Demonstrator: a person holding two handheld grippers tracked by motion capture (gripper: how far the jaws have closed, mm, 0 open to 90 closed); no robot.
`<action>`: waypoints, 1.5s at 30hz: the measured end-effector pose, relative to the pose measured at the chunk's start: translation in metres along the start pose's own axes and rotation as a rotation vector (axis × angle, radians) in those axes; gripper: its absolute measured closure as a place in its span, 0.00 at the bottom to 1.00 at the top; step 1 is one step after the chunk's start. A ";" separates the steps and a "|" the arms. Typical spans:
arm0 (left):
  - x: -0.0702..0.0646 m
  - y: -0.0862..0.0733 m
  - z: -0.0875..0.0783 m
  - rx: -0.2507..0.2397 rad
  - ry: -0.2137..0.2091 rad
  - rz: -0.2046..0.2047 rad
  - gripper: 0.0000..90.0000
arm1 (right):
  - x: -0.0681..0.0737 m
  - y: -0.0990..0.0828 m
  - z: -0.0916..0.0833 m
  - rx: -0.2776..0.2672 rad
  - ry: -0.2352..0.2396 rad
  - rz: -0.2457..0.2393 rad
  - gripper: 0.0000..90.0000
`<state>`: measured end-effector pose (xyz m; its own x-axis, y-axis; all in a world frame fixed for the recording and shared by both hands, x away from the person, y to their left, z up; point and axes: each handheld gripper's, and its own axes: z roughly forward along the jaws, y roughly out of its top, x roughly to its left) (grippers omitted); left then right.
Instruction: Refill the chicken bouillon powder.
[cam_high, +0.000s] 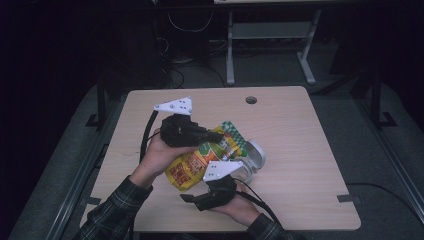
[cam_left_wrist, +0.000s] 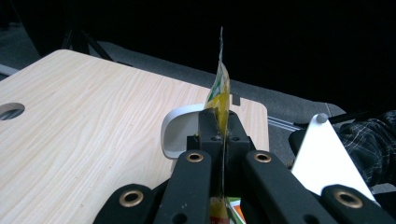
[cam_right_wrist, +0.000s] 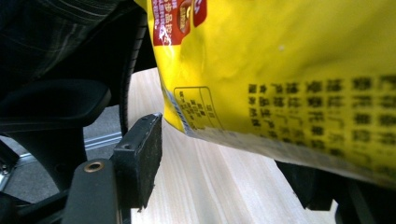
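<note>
Yellow printed snack bag (cam_high: 200, 160), green-checked top

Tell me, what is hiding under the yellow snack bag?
Under the yellow snack bag sits a white bowl on the wooden table. The bag covers part of the bowl, so what is inside cannot be seen.

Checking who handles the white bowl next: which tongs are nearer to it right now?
Right. The right tongs sit just in front of the white bowl, beneath the yellow snack bag. The left tongs clamp the bag's top edge, slightly farther, beside the bowl.
</note>
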<state>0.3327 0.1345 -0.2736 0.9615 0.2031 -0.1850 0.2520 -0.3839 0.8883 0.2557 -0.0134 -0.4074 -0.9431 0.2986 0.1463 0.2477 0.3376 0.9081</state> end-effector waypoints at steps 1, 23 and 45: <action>0.000 0.000 0.000 -0.001 0.000 -0.003 1.00 | 0.000 0.000 0.000 -0.001 0.000 0.000 0.37; 0.001 0.000 0.008 0.028 0.027 0.001 1.00 | 0.002 -0.003 -0.006 -0.021 -0.014 -0.050 0.65; 0.002 0.003 0.022 0.088 0.058 -0.008 1.00 | 0.003 -0.007 -0.006 -0.051 -0.044 -0.067 0.79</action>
<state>0.3375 0.1137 -0.2803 0.9522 0.2574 -0.1644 0.2703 -0.4596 0.8460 0.2494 -0.0204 -0.4110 -0.9463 0.3160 0.0679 0.1716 0.3131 0.9341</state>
